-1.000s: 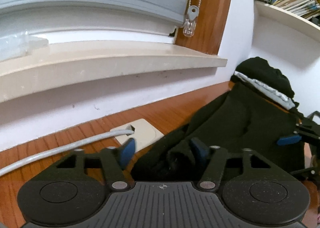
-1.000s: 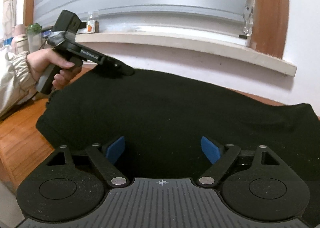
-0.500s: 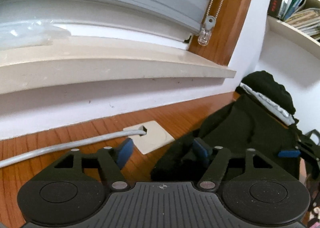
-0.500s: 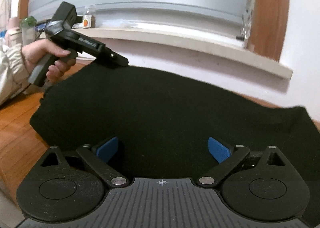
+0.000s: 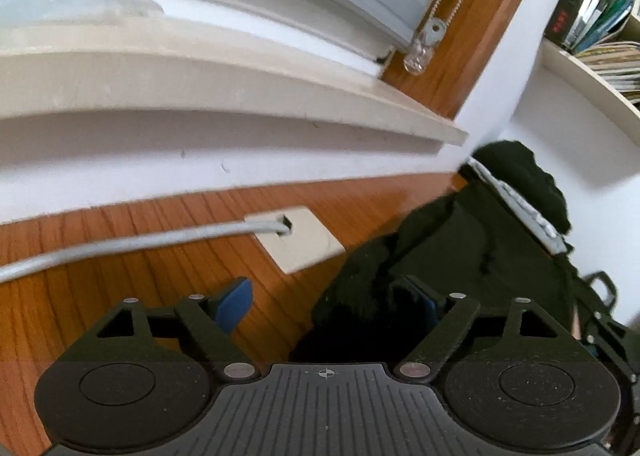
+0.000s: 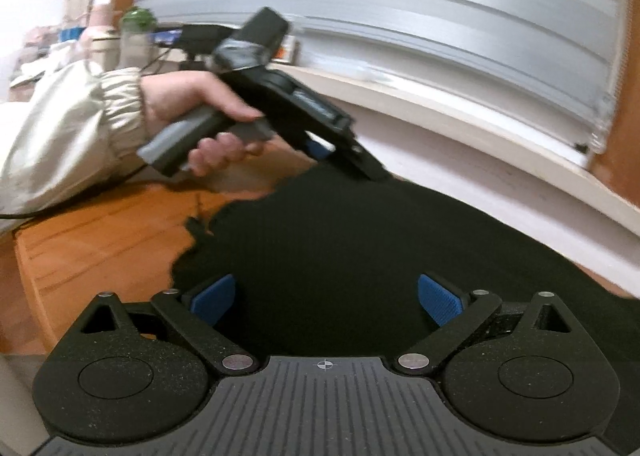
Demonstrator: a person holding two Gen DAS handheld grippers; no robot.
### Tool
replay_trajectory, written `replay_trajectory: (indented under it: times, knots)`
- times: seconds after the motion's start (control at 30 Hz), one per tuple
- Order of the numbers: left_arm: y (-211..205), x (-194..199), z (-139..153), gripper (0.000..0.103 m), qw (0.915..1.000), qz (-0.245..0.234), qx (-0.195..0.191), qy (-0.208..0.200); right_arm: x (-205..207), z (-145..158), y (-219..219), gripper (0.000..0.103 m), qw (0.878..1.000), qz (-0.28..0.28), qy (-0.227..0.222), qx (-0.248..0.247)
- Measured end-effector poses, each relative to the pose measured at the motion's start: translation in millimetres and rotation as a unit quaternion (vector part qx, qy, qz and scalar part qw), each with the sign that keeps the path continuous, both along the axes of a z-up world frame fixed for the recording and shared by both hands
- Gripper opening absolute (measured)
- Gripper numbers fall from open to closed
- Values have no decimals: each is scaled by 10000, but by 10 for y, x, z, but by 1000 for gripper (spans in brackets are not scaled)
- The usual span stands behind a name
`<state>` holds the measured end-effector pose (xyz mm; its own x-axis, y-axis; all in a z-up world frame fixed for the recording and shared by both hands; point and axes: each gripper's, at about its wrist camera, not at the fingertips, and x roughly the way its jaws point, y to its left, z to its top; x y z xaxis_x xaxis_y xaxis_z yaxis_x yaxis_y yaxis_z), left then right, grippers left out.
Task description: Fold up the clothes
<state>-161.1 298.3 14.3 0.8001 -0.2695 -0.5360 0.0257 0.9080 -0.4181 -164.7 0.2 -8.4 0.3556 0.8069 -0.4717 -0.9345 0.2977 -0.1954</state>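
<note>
A black garment [image 6: 360, 240] lies spread on the wooden table [image 6: 100, 240] below the window sill. My right gripper [image 6: 326, 302] hovers over its near part, open, with both blue pads wide apart and nothing pinched. A hand in a shiny sleeve holds my left gripper [image 6: 346, 162] at the garment's far left edge. In the left wrist view the left gripper [image 5: 332, 304] has its jaws opening. A bunched corner of the garment [image 5: 360, 316] lies between them against the right pad, while the left pad stands free over bare wood.
A grey cable [image 5: 140, 244] runs into a white socket plate [image 5: 304, 240] on the table. A pile of dark clothes [image 5: 520, 176] sits in the far corner under a bookshelf [image 5: 600, 36]. The window sill [image 5: 240, 96] juts out above, with bottles [image 6: 136, 28] at its left end.
The left jaws have spread wider, and the left pad has drawn away from the bunched cloth. The right gripper has opened a little more and slid left over the garment toward the left hand.
</note>
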Motion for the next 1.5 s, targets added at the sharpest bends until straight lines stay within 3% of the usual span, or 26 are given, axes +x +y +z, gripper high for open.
replay_trajectory:
  times: [0.2, 0.37, 0.5, 0.67, 0.87, 1.17, 1.33, 1.5]
  knots:
    - [18, -25, -36, 88, 9992, -358, -168, 13, -53, -66, 217, 98, 9987, 355, -284, -252]
    - [-78, -23, -35, 75, 9976, -666, -140, 104, -29, -114, 438, 97, 9955, 217, -806, -442]
    - [-154, -42, -30, 66, 9978, -650, 89, 104, 146, -87, 494, 70, 9975, 313, -459, -438]
    - [-266, -53, 7, 52, 9975, -509, 476, 133, 194, -95, 502, 44, 9965, 276, -604, -501]
    - [-559, -64, 199, 32, 9948, -193, 988, -178, 196, -25, 420, 30, 9935, 85, -1080, -338]
    - [-1262, 361, 1094, 30, 9868, -380, 1150, -1073, 508, 689, -344, 28, 9898, -420, -1205, 628]
    - [-1991, 1042, 1582, 30, 9798, -654, 1260, -1406, 958, 1141, -1081, 27, 9839, -901, -1200, 969]
    - [-2751, 1951, 1660, 40, 9809, -906, 1059, -1360, 1519, 1290, -2049, 28, 9777, -1492, -818, 1230]
